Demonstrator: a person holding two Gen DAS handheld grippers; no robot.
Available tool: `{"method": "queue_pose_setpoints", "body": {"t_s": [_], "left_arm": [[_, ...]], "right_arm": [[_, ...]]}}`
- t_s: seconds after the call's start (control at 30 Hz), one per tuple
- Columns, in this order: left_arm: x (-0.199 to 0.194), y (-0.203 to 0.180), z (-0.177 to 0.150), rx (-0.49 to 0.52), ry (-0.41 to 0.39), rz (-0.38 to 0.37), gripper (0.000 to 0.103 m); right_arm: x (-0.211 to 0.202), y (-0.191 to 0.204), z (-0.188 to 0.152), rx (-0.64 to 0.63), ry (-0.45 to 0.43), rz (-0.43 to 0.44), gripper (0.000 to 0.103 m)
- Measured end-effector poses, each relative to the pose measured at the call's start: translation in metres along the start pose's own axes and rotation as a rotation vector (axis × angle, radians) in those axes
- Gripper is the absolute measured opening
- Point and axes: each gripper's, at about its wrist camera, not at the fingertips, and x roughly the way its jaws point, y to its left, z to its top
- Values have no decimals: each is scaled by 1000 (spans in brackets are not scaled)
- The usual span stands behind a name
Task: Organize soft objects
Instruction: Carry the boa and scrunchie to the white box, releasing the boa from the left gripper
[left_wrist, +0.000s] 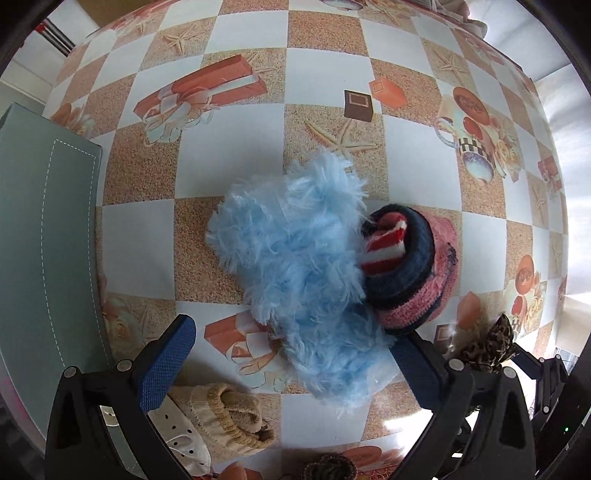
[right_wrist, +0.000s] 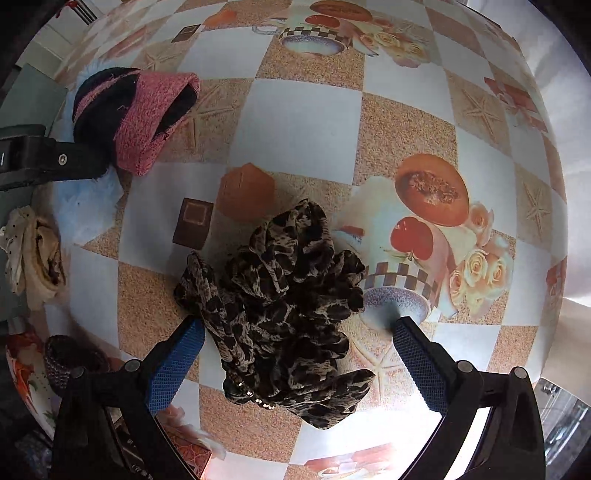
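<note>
Leopard scarf (right_wrist: 284, 314) lies bunched between wide-open right tongs (right_wrist: 299, 365), nothing gripped yet, likely framed for pickup. Left tongs (left_wrist: 291, 365), equally open and empty, straddle blue fluff (left_wrist: 295, 254) on counter (left_wrist: 229, 162).

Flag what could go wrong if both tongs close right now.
1. The left tongs straddle the fluffy blue piece, which presses against the rolled pink and navy knit; closing may snag or drag both.
2. The right tongs bracket the crumpled leopard-print cloth; a pinch may catch only one fold, leaving the rest trailing.
3. The beige socks lie under the left finger and could get shoved.
</note>
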Motion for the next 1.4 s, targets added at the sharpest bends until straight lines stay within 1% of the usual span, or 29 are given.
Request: {"method": "queue_pose_setpoints", "body": {"t_s": [0.03, 0.13, 0.17, 0.2, 0.23, 0.27, 0.3, 0.33, 0.37, 0.4, 0.5, 0.63, 0.7, 0.73, 0.77, 0.8, 0.87, 0.97, 1.03, 1.13, 1.27, 1.4], "left_arm": [[1, -1, 0, 21, -4, 12, 100], [6, -2, 0, 71, 6, 58, 82], [6, 1, -2, 85, 11, 42, 72], [5, 3, -3, 92, 9, 20, 63], [3, 3, -5, 108, 4, 23, 56], [1, 3, -6, 128, -2, 20, 41], [-1, 3, -7, 148, -9, 19, 36], [-5, 5, -10, 165, -22, 12, 33], [-9, 5, -13, 181, -36, 7, 29], [-15, 7, -16, 194, -54, 8, 28], [-37, 11, -27, 219, -115, 7, 28], [-62, 6, -43, 260, -168, 4, 28], [-74, 3, -52, 296, -193, 8, 28], [-76, -9, -53, 314, -204, 13, 28], [-82, -9, -61, 330, -213, 13, 28], [-88, -18, -54, 345, -218, 10, 28], [-99, -22, -71, 374, -229, 7, 28], [-106, -29, -96, 414, -224, -9, 28], [-102, -38, -105, 440, -224, -13, 28], [-107, -39, -129, 468, -222, -20, 28], [-116, -37, -160, 506, -227, -21, 28], [-129, -29, -188, 536, -248, -16, 28]], "right_arm": [[0, 2, 1, 5, -2, 2, 103], [-1, 1, 4, 5, 8, 0, 103], [-3, 6, 4, 20, 16, 2, 102], [-6, 3, 2, 34, 7, 1, 97], [-11, -4, -3, 44, -3, 2, 92], [-15, -6, -5, 49, -13, 1, 81], [-22, -7, -7, 49, -27, 0, 64], [-26, -8, -8, 47, -32, 5, 53], [-28, -9, -9, 56, -25, 34, 35], [-30, -13, -11, 76, -23, 65, 34], [-42, -25, -18, 139, -42, 132, 34], [-59, -43, -29, 215, -55, 183, 34], [-68, -50, -38, 238, -58, 190, 34], [-73, -52, -46, 249, -58, 194, 34], [-76, -56, -51, 259, -58, 198, 34], [-80, -59, -57, 270, -59, 199, 34], [-90, -65, -70, 295, -65, 199, 34], [-102, -75, -84, 351, -85, 189, 34], [-109, -80, -98, 389, -88, 193, 34], [-114, -73, -115, 431, -80, 188, 34], [-130, -68, -151, 483, -70, 192, 34], [-153, -53, -168, 518, -93, 198, 34]]}}
